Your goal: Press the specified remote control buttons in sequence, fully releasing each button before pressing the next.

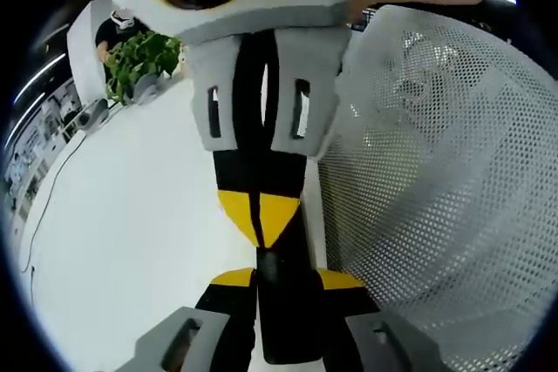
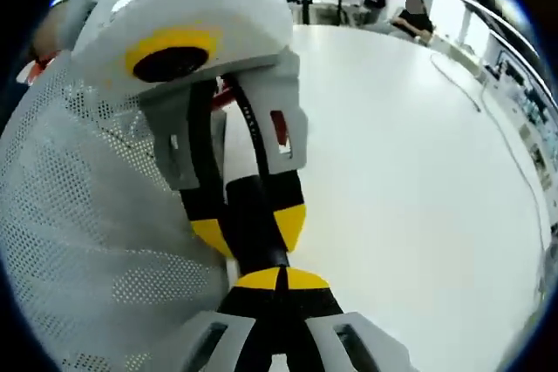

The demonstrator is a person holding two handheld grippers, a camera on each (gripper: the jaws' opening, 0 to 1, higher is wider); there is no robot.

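A black remote control (image 1: 281,302) is clamped between the yellow pads of my left gripper (image 1: 283,280), which is shut on it. My right gripper (image 1: 259,215) reaches in from the top of the left gripper view, its jaws shut and their yellow tips resting against the remote's upper end. In the right gripper view, my right gripper (image 2: 279,278) is shut at the bottom, tips touching the remote (image 2: 260,233), which the left gripper (image 2: 248,224) holds from above. The buttons are hidden.
A white mesh chair back (image 1: 436,215) stands close beside both grippers, also seen as the mesh (image 2: 78,215). The white table (image 2: 410,180) spreads wide, crossed by a thin cable (image 2: 471,84). A green plant (image 1: 139,58) stands at its far end. A person (image 2: 414,10) sits in the distance.
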